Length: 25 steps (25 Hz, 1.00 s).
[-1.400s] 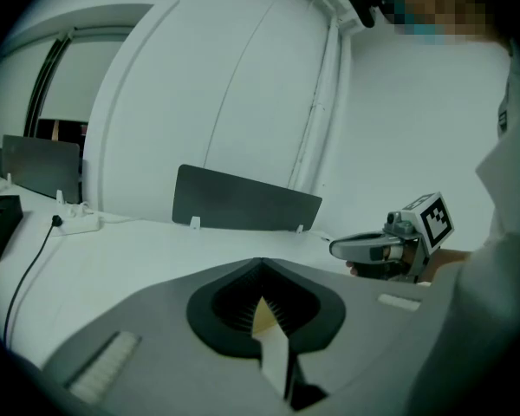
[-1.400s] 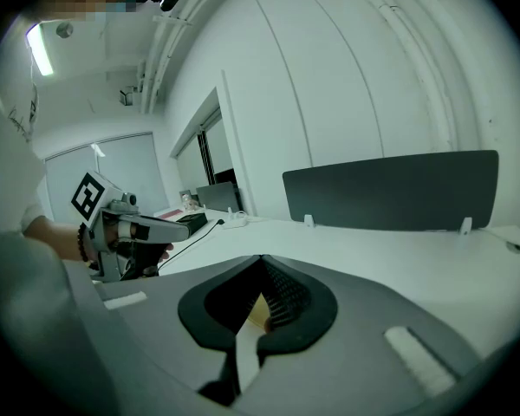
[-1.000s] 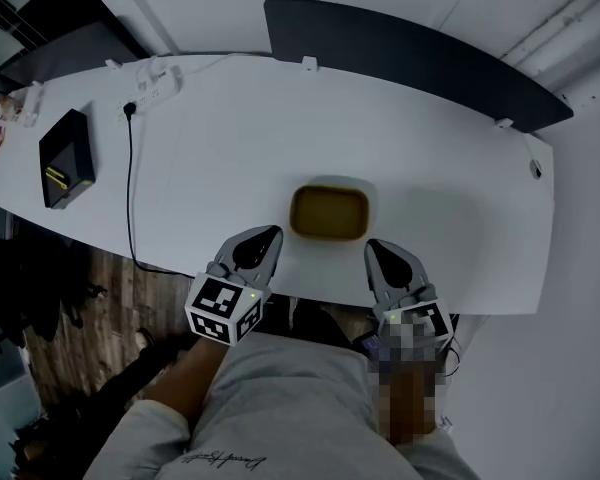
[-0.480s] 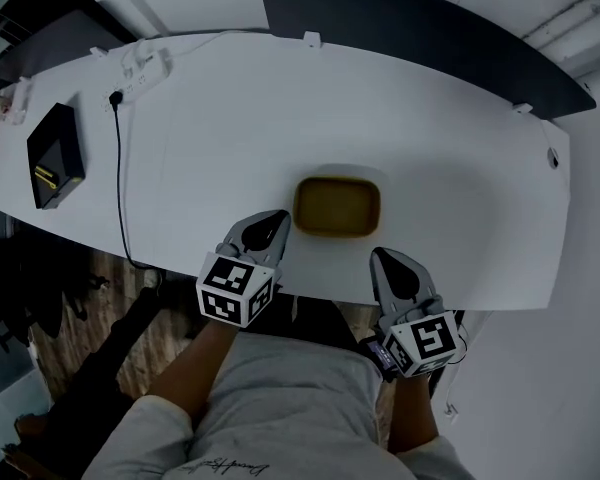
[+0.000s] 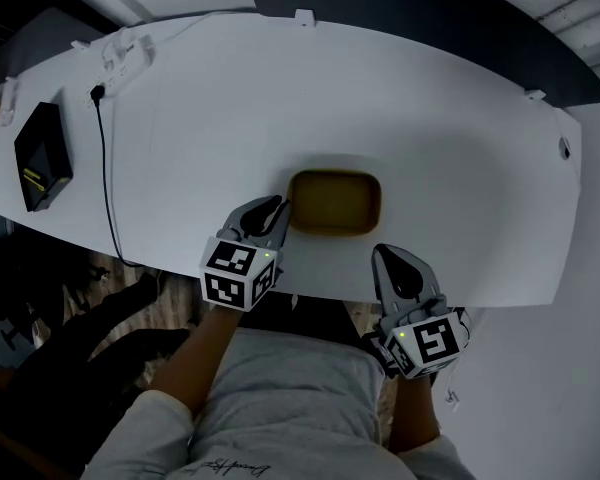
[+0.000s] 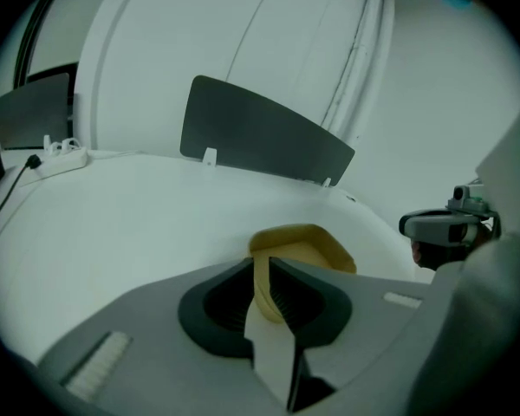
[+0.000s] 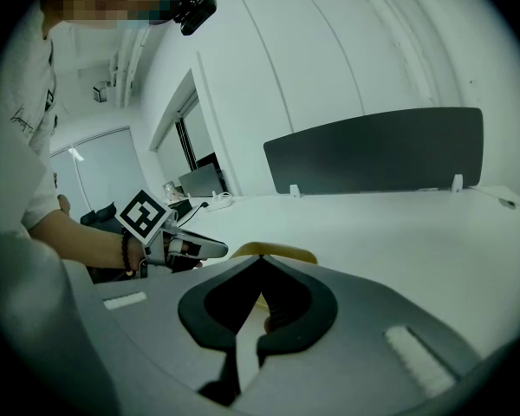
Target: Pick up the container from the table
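The shallow yellow-brown rounded-rectangular container (image 5: 335, 202) lies flat on the white curved worktop (image 5: 430, 118), at centre frame in the head view and close to the worktop's near edge. The left gripper (image 5: 278, 208) is at the container's left end. Its own view shows the jaws drawn narrow, with the container's thin wall (image 6: 262, 271) filling the gap between them, so the grip appears to be on one rim only. The right gripper (image 5: 388, 254) sits at lower right of the container, apart from it, its jaws (image 7: 260, 263) nearly together with nothing between them. The main hazard is a one-sided hold: on lifting, the unsupported right end is likely to sag, pivoting the container in the jaws or pulling the wall out of them. A thin wall may also flex under pressure. Any pull toward the bottom of the frame could carry a dropped container off the near edge.
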### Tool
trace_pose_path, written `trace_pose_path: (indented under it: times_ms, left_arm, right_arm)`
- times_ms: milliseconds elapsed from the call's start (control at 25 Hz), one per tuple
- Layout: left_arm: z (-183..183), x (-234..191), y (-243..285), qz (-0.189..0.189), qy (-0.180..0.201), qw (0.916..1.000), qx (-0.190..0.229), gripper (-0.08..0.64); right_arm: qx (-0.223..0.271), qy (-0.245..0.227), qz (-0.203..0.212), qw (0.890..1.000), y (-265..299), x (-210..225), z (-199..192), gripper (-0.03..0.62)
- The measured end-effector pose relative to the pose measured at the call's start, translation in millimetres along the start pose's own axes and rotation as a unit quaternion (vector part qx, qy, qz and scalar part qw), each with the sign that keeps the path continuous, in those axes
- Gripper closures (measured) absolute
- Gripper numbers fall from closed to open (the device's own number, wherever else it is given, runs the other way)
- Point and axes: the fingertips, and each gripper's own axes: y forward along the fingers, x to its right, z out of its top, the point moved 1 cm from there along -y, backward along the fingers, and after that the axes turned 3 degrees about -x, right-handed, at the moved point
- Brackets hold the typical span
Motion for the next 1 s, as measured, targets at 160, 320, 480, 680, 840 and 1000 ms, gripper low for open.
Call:
trace_pose_path:
  times_ms: [160, 320, 480, 680, 840, 1000]
  left_arm:
    - [-6, -4, 12, 0.000, -0.006, 0.9998, -0.019, 0.482]
    - [-6, -5, 20, 0.003, -0.009, 0.9996, -0.026, 0.472]
    - [-6, -6, 28, 0.002, -0.015, 0.9994, -0.031, 0.471]
    - [-8, -6, 37, 0.002, -0.015, 0.9989, -0.044, 0.474]
    - [-8, -7, 41, 0.016, -0.016, 0.9987, -0.047, 0.506]
    - [-2, -10, 43, 0.034, -0.019, 0.9984, -0.039, 0.535]
  right_arm:
    - [-0.008, 0.002, 0.003, 1.000, 5, 3, -6, 0.577]
    - [-0.013, 0.005, 0.005, 1.000, 10, 7, -7, 0.577]
    - [-0.018, 0.007, 0.009, 1.000, 13, 11, -9, 0.577]
    - [-0.017, 0.022, 0.011, 1.000, 17, 14, -10, 0.577]
    - [-0.020, 0.019, 0.018, 0.999, 19, 13, -11, 0.577]
    - [-0.021, 0.021, 0.018, 0.999, 19, 16, -12, 0.577]
